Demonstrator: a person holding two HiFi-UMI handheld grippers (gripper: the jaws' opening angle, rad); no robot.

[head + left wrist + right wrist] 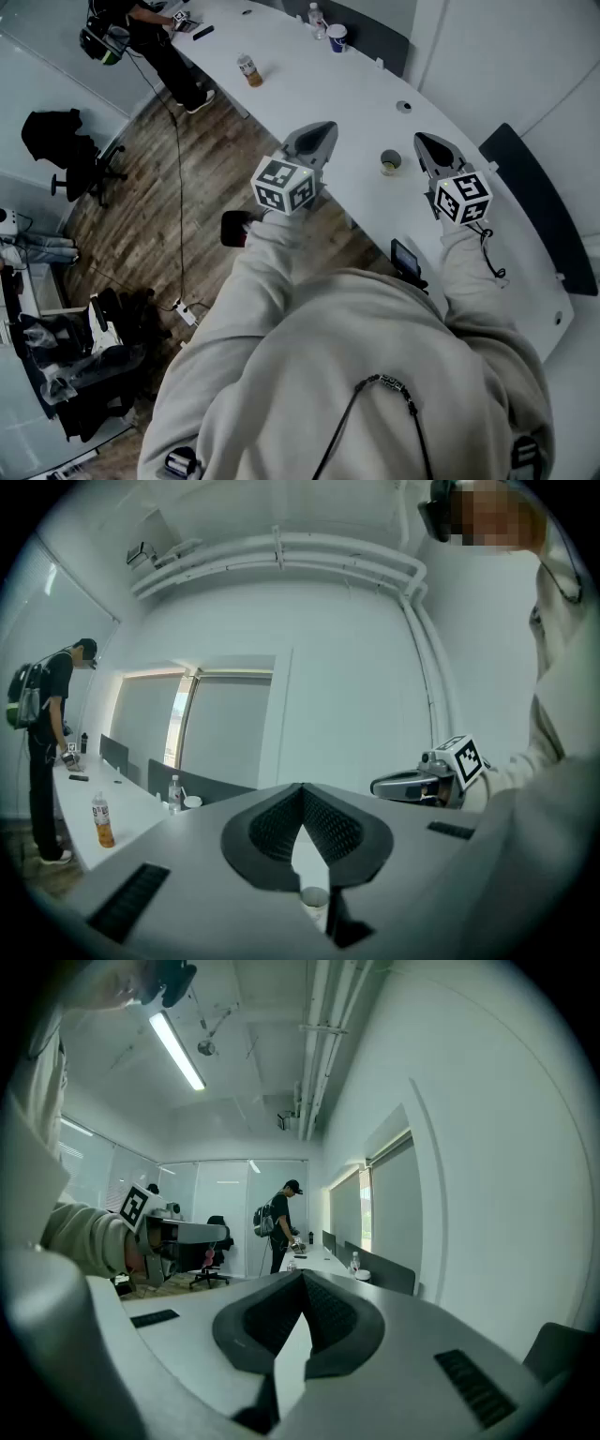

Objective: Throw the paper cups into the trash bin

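White table (309, 84), both tools closed and empty.
You hold the left gripper (322, 129) and the right gripper (424, 142) side by side over the table edge, each with its jaws pressed together on nothing. The paper cup (391, 162) stands upright between them, nearer the right gripper, touching neither.

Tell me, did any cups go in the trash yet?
Not yet. Done: nothing; one paper cup stands on the white table, a second cup farther along. In hand: nothing; the left gripper and right gripper are shut and empty, either side of the paper cup. Left: grab each cup and bin it; no bin shows.
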